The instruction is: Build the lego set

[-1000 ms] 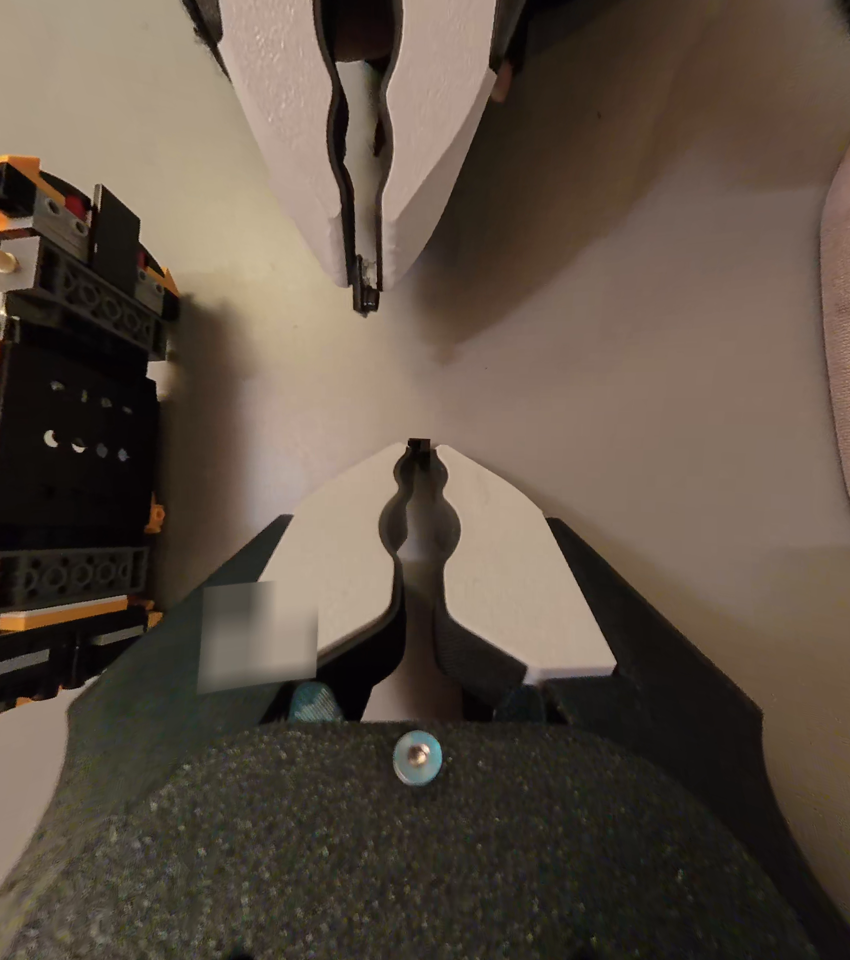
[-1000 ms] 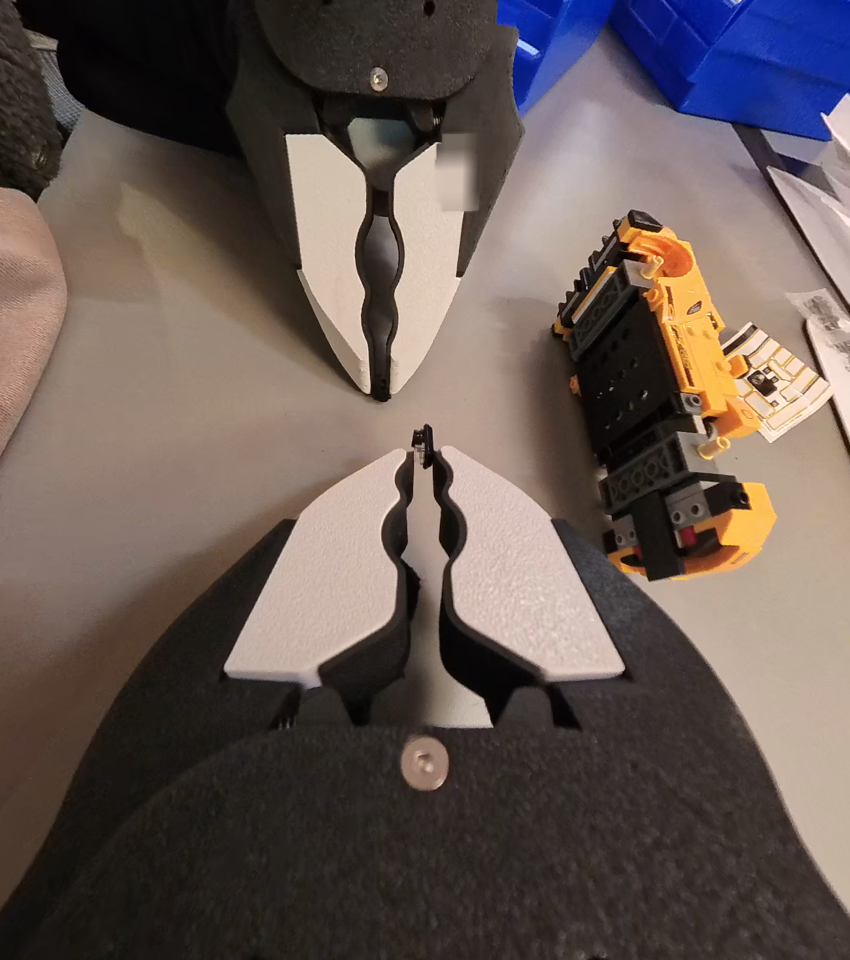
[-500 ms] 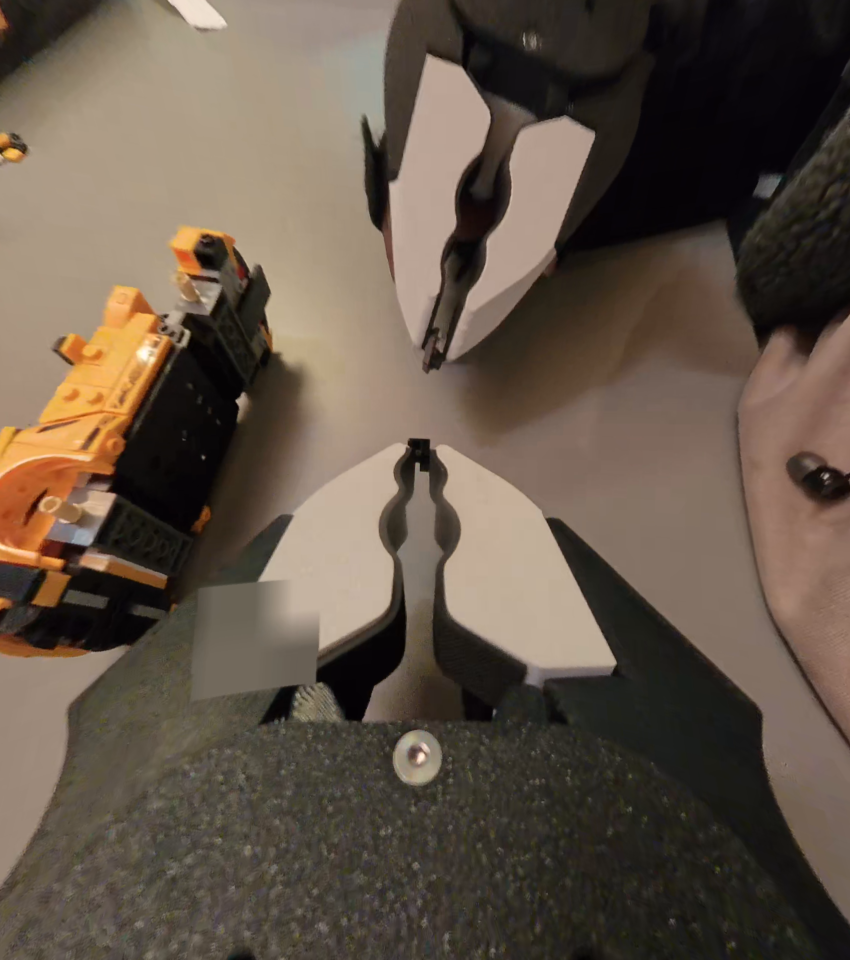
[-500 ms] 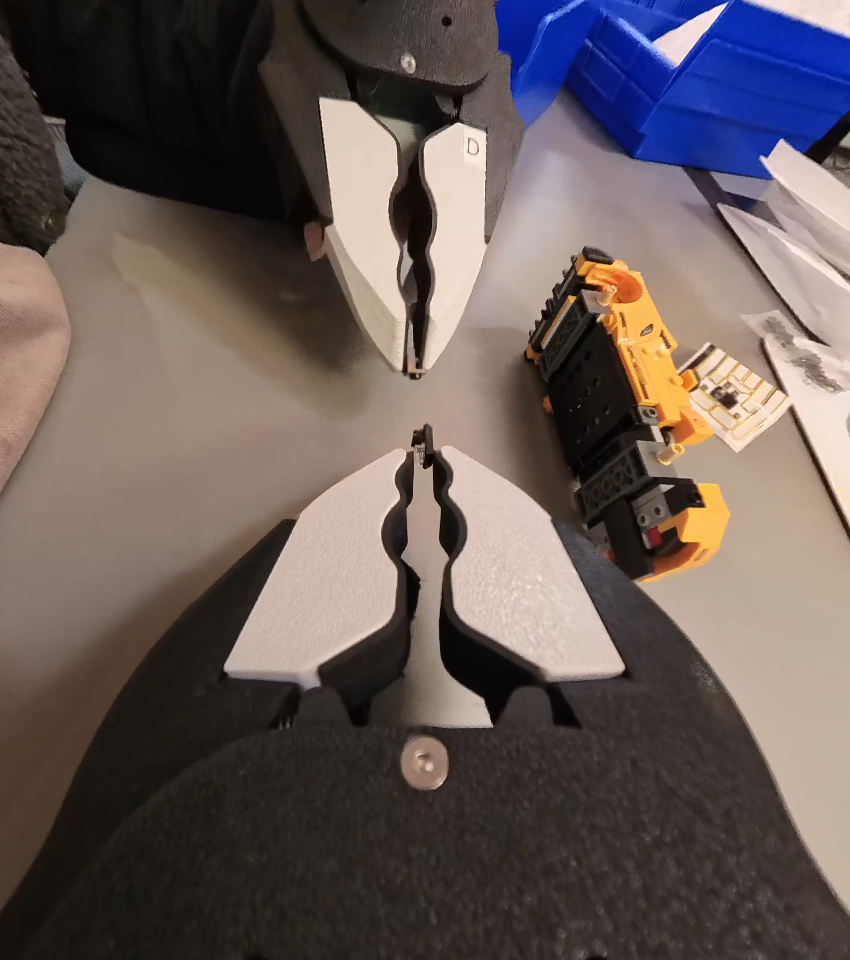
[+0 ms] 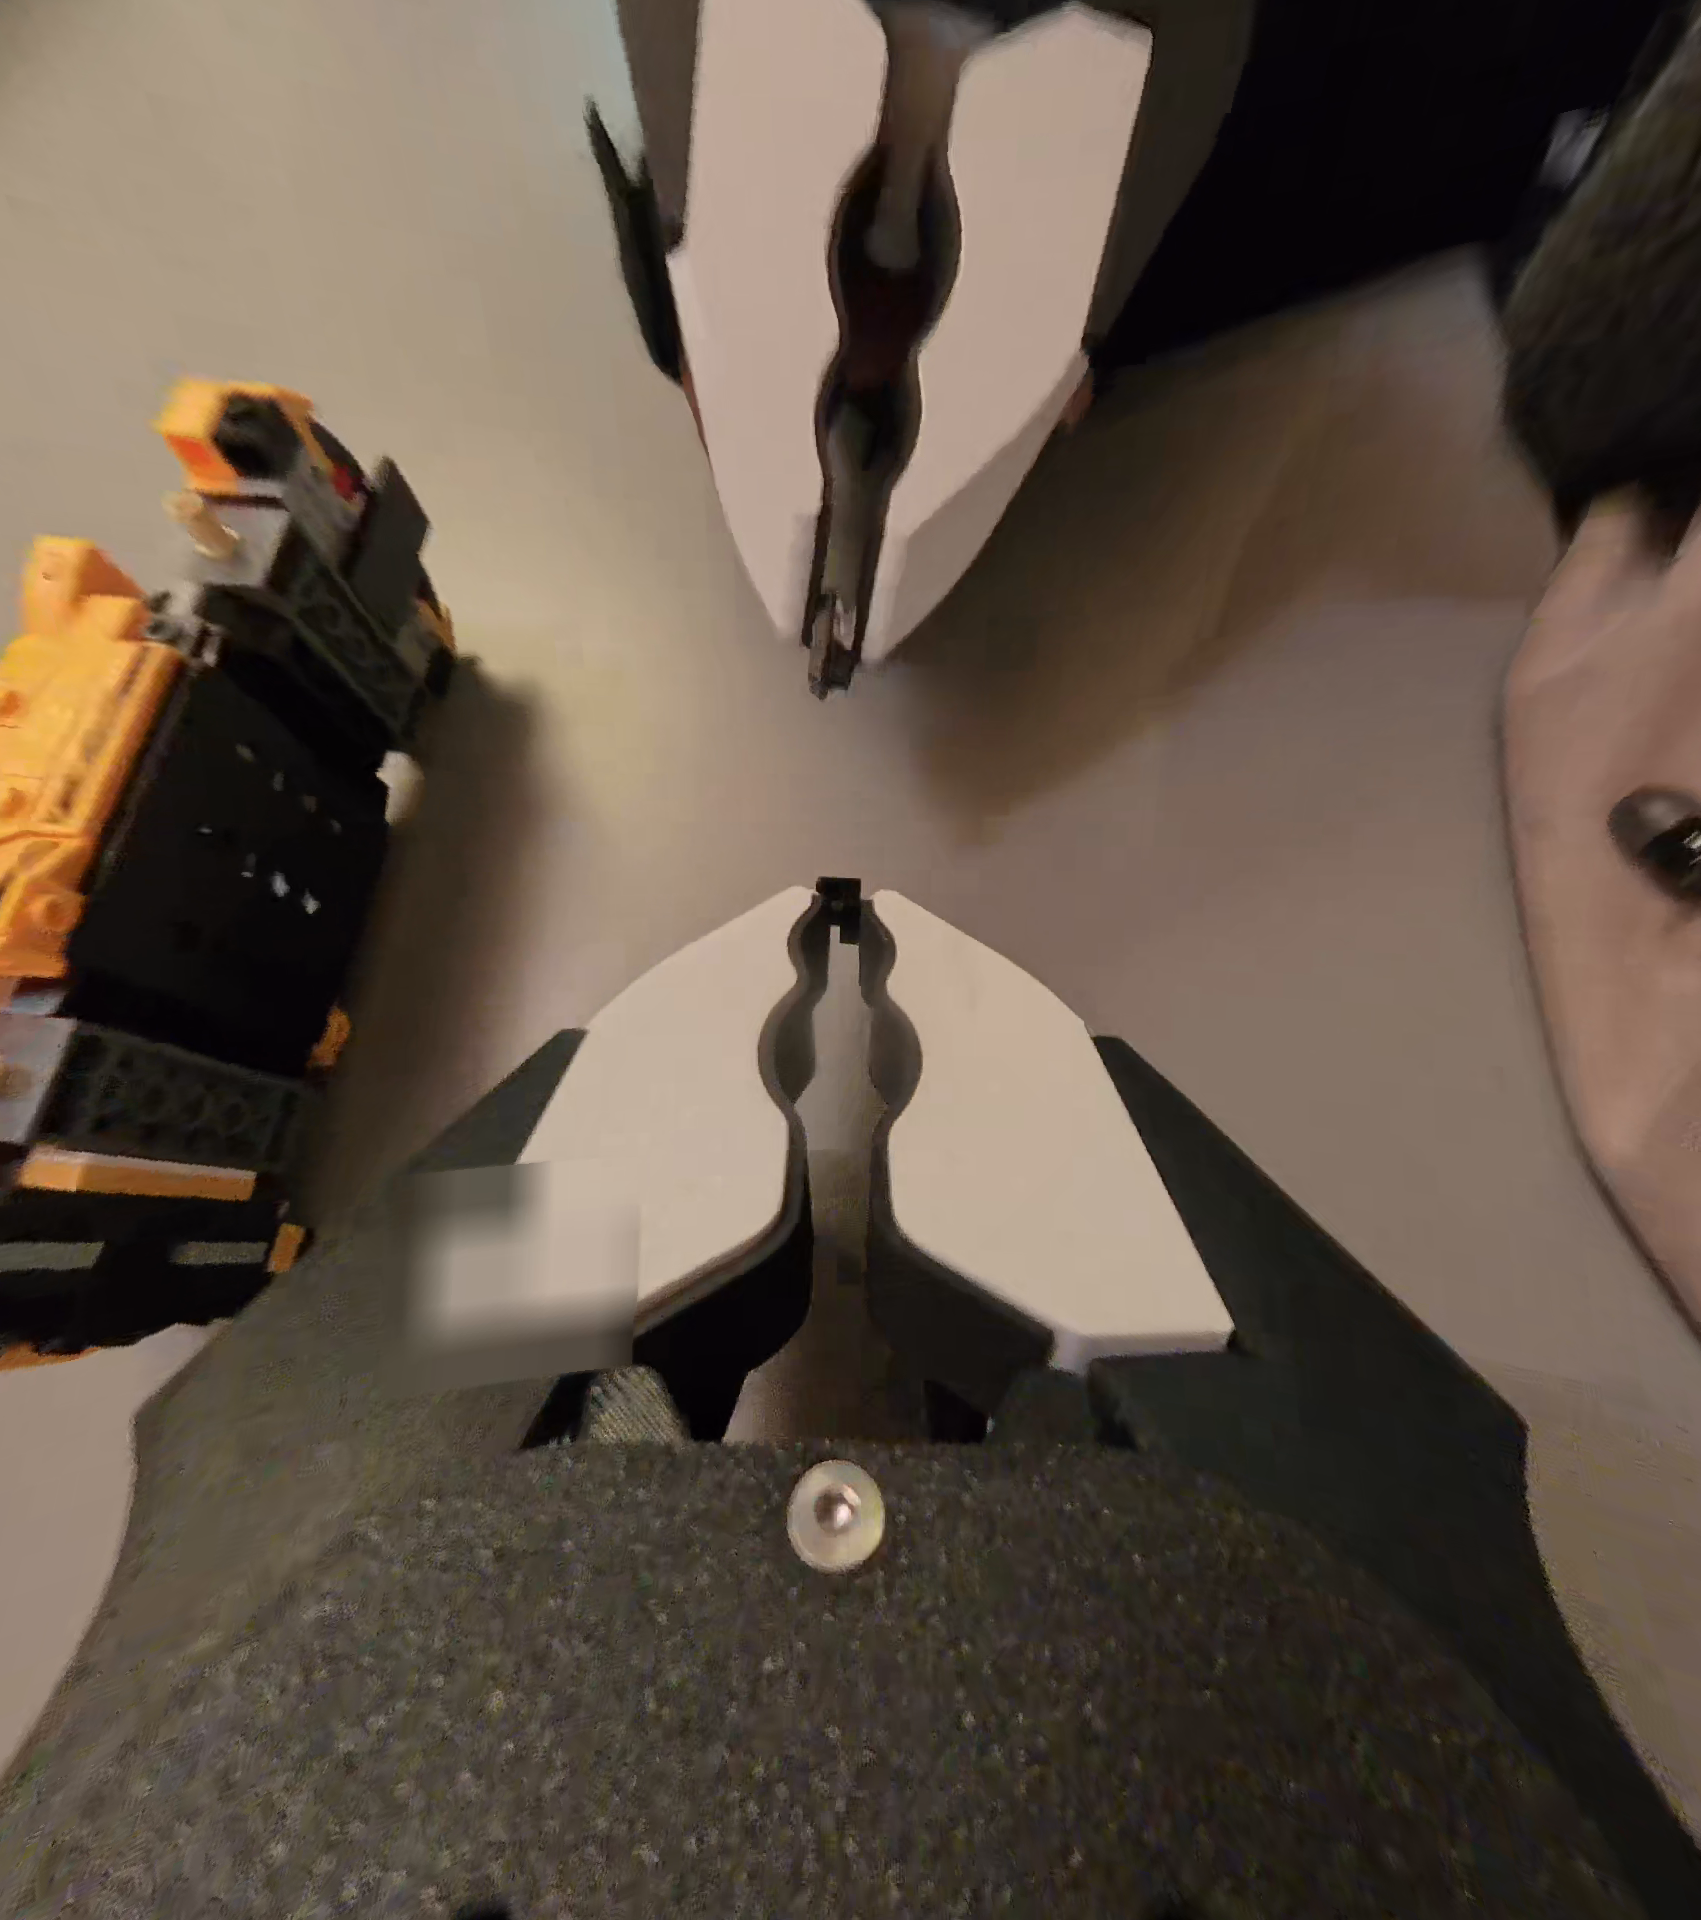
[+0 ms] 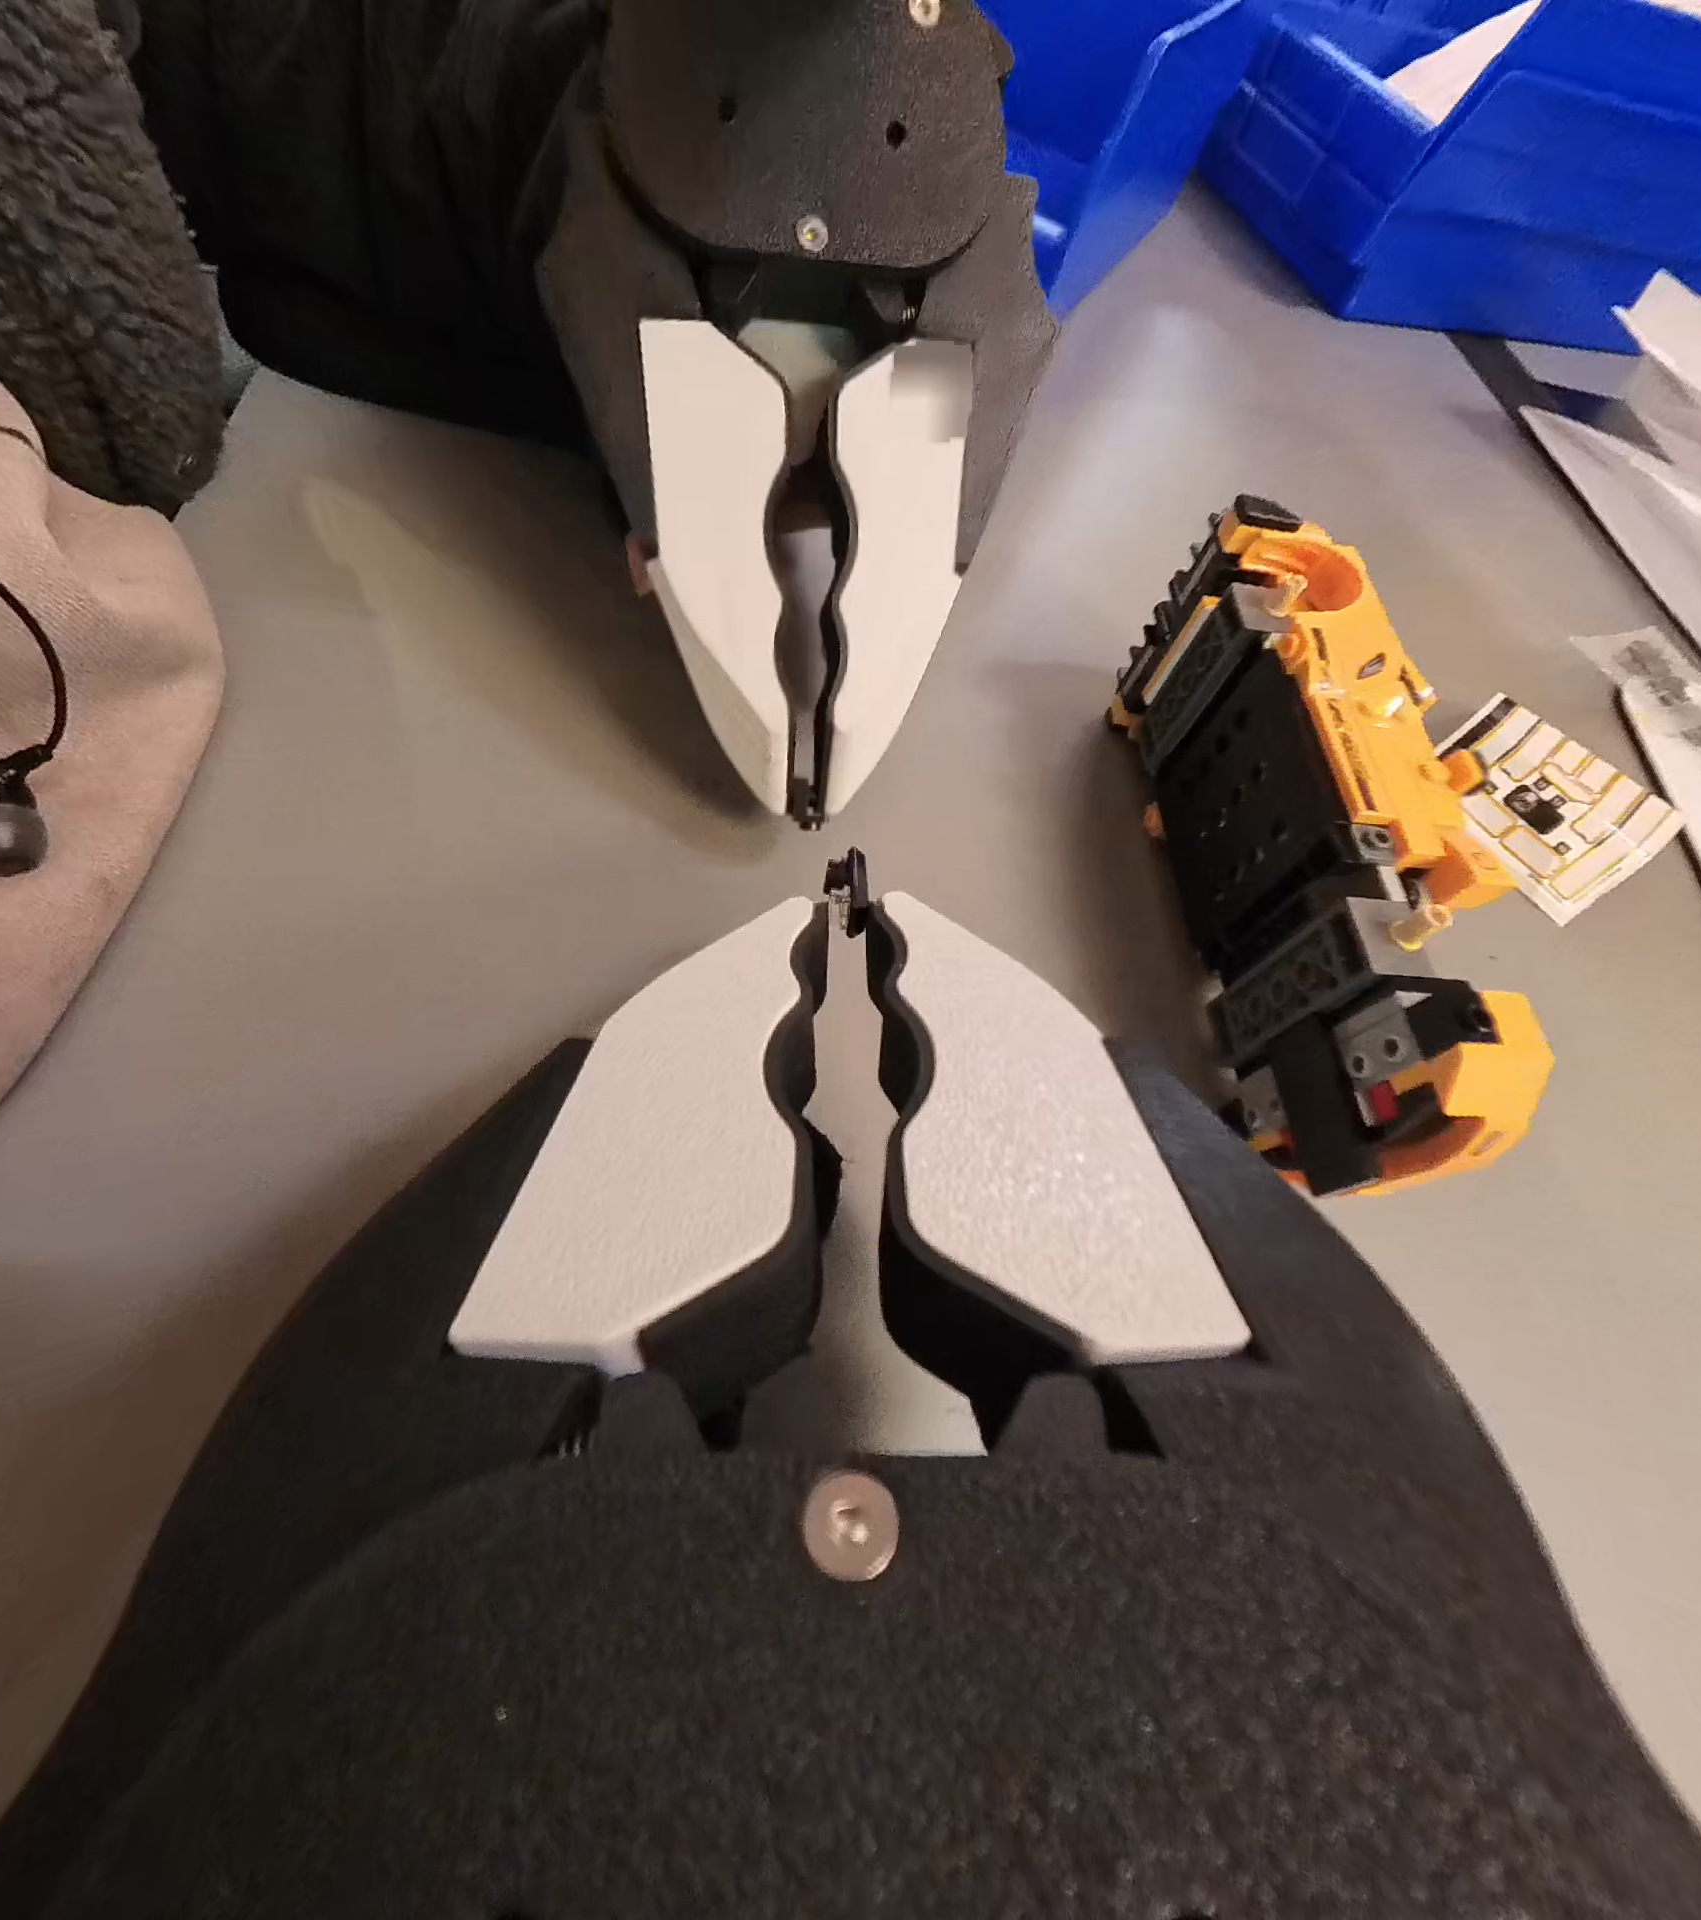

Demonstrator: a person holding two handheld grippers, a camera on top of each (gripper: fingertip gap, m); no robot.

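Above tabletop [image 6: 410,987]: left hand-held gripper [image 5: 838,902], right hand-held gripper [image 6: 851,894] tip-to-tip, each clamped on small black piece [image 5: 838,891], nearly touching, axes collinear.

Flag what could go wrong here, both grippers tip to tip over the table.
1. Each gripper pinches a tiny black piece only at its fingertips: left gripper, right gripper. Slight misalignment while joining could pop one loose.
2. A dropped piece could roll toward the beige cloth and be hard to spot.
3. The orange-and-black lego car body lies close beside them; a sideways move might knock it.
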